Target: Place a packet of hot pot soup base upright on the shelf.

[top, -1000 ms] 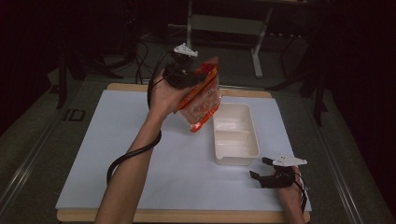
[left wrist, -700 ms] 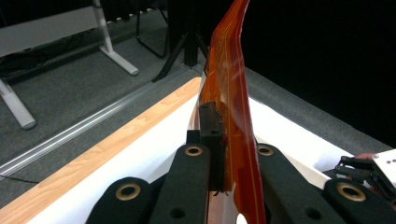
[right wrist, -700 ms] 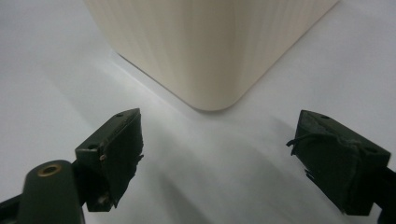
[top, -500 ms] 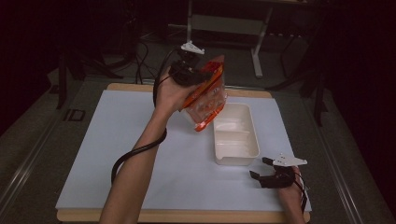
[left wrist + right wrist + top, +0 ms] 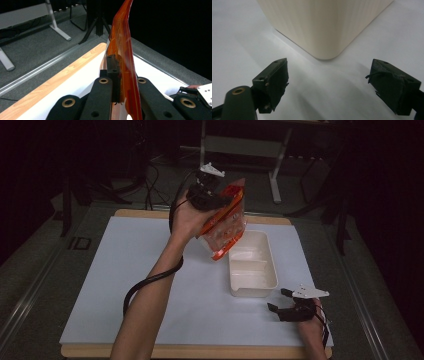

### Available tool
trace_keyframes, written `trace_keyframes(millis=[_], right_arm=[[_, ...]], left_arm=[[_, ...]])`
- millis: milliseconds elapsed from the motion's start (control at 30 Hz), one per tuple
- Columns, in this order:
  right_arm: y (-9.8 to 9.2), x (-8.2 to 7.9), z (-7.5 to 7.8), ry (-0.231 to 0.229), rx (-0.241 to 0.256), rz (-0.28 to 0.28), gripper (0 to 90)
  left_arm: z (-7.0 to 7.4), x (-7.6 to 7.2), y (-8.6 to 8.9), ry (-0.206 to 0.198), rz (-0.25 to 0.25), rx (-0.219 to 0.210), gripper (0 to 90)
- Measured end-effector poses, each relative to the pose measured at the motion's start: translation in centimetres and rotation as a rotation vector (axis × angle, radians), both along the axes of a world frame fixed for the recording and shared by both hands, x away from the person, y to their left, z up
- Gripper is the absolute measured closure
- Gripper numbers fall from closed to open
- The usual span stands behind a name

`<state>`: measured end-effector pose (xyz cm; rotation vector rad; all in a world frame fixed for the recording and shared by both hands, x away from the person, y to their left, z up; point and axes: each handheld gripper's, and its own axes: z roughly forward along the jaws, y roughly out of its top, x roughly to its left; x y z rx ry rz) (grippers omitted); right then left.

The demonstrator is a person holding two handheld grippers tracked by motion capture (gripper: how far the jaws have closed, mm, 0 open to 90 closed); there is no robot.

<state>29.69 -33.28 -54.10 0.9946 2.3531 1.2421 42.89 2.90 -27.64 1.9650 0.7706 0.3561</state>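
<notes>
My left gripper [image 5: 215, 195] is raised over the table and shut on the top edge of an orange and clear snack bag [image 5: 227, 222]. The bag hangs tilted, its lower corner just above the near-left part of a cream rectangular tub [image 5: 252, 265]. In the left gripper view the bag's orange edge [image 5: 122, 45] runs up between the black jaws. My right gripper [image 5: 282, 301] lies open on the white mat near the tub's near right corner, nothing between its fingers. That rounded corner of the tub [image 5: 322, 27] faces it in the right gripper view.
A white mat [image 5: 125, 270] covers a wooden-edged table [image 5: 150, 351]. Grey floor, cables and a metal table frame [image 5: 272, 150] lie beyond the far edge. A black cable [image 5: 145, 285] loops off the left forearm.
The left gripper has carried the bag to the right and a little farther away, nearer over the tub. The right gripper has stayed put.
</notes>
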Motion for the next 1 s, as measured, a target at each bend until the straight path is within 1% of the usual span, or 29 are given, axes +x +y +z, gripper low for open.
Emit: trace_keyframes(millis=[100,267,433,600,867,1000], right_arm=[[0.0,0.0,0.0,0.0,0.003,0.0,15.7],[0.0,0.0,0.0,0.0,0.006,-0.002,15.6],[0.0,0.0,0.0,0.0,0.007,-0.002,15.7],[-0.1,0.0,0.0,0.0,0.009,-0.003,15.7],[-0.1,0.0,0.0,0.0,0.009,-0.002,15.7],[-0.1,0.0,0.0,0.001,0.01,-0.002,15.7]], left_arm=[[0.0,0.0,-0.3,-0.001,-0.005,-0.001,90.0],[-0.1,0.3,-0.8,0.005,-0.011,-0.023,90.0],[0.0,0.4,-1.3,0.007,-0.022,-0.011,90.0],[0.1,0.8,-1.6,0.009,-0.025,-0.02,90.0],[0.1,1.2,-2.5,0.014,-0.034,0.0,90.0],[0.0,1.4,-3.0,0.014,-0.041,-0.006,90.0]])
